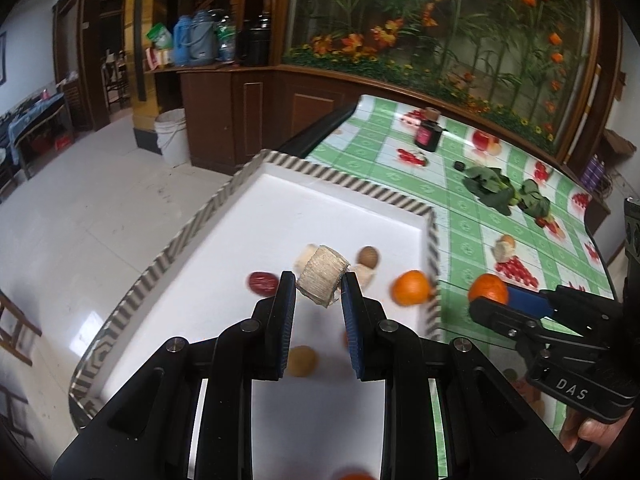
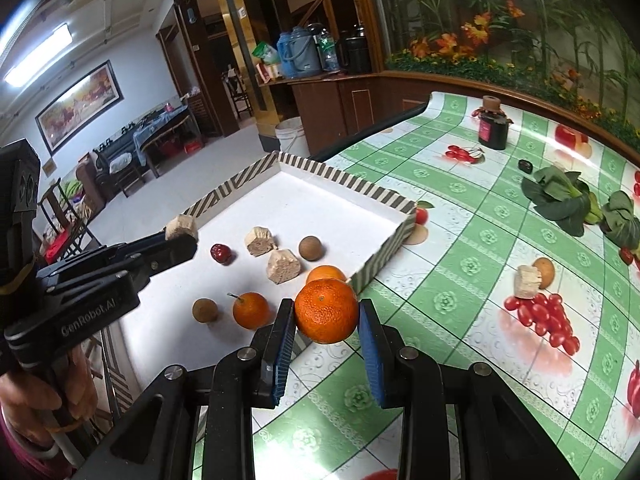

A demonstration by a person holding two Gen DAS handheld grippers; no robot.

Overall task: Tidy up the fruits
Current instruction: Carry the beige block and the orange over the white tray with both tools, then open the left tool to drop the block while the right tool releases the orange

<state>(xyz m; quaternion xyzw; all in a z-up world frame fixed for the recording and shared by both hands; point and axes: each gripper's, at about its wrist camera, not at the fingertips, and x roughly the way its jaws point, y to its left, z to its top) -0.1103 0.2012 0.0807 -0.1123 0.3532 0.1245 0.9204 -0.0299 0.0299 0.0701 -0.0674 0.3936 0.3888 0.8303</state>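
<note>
Left wrist view: the left claw (image 1: 319, 285) is nearly closed on a pale, fibrous chunk (image 1: 322, 280), holding it above a white tray (image 1: 348, 184) with a striped rim. On the tray floor below lie a red date (image 1: 262, 282), a brown nut (image 1: 368, 257), another pale chunk (image 1: 364, 274), a tan round fruit (image 1: 303, 361) and an orange (image 1: 412, 287) against the right-hand wall. To the right, outside the tray, the right claw (image 1: 494, 294) grips a second orange (image 1: 487, 287) over the table (image 1: 460, 208), which wears a green checked cloth printed with fruit. Further back on the cloth stand a dark bottle (image 1: 428, 134) and some leafy greens (image 1: 500, 190).

Right wrist view: the right claw (image 2: 326, 314) is closed narrowly on the orange (image 2: 326, 310), its blue pads (image 2: 370, 352) pressing both sides, just outside the tray's near corner. The left claw (image 2: 182, 236) comes in from the left with its chunk (image 2: 182, 227) over the tray (image 2: 348, 184). Inside the tray I see the date (image 2: 221, 253), two pale chunks (image 2: 260, 241), the brown nut (image 2: 310, 248), a tan fruit (image 2: 205, 310) and two oranges (image 2: 250, 310). A hand (image 2: 44, 408) holds the left tool at the lower left. On the cloth to the right sit one more pale chunk (image 2: 527, 280) touching a round brown fruit (image 2: 545, 270), the greens (image 2: 564, 196) and the bottle (image 2: 494, 126).
</note>
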